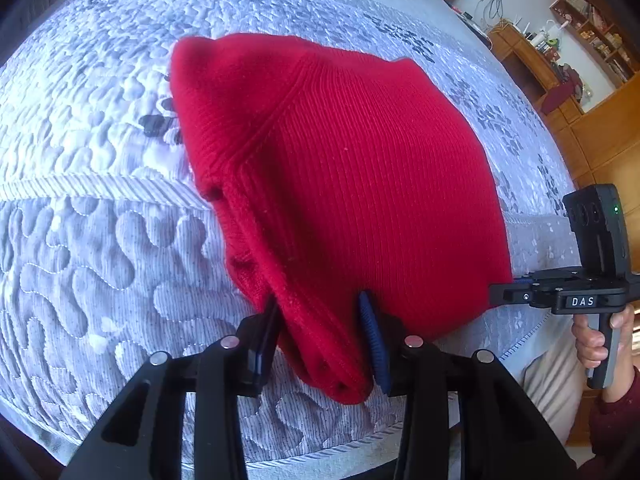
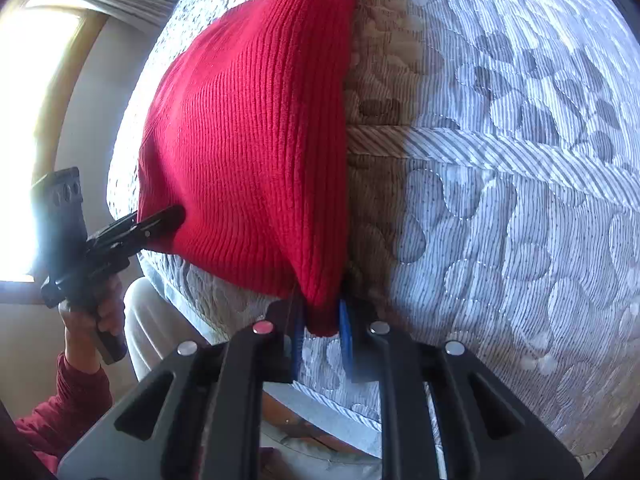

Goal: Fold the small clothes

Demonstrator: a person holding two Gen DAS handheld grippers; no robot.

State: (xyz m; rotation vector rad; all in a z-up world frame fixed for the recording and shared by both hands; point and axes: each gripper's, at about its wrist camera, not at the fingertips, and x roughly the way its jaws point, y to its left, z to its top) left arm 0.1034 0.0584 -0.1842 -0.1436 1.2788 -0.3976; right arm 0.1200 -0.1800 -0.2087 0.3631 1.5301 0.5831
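Observation:
A red ribbed knit garment (image 1: 352,176) lies folded on a quilted grey-white bedspread (image 1: 100,240). My left gripper (image 1: 324,340) is shut on the near left corner of the garment, with bunched fabric between its blue pads. My right gripper (image 2: 322,330) is shut on the near right corner of the garment (image 2: 248,140). Each gripper shows in the other view: the right one (image 1: 508,294) at the garment's right edge, the left one (image 2: 168,218) at its left edge. Both corners are raised a little off the bed.
The bed's near edge (image 1: 320,452) runs just below the grippers. Wooden shelves and a cabinet (image 1: 560,64) stand at the far right. A bright window (image 2: 24,120) is at the left. The person's red-sleeved hands hold both handles.

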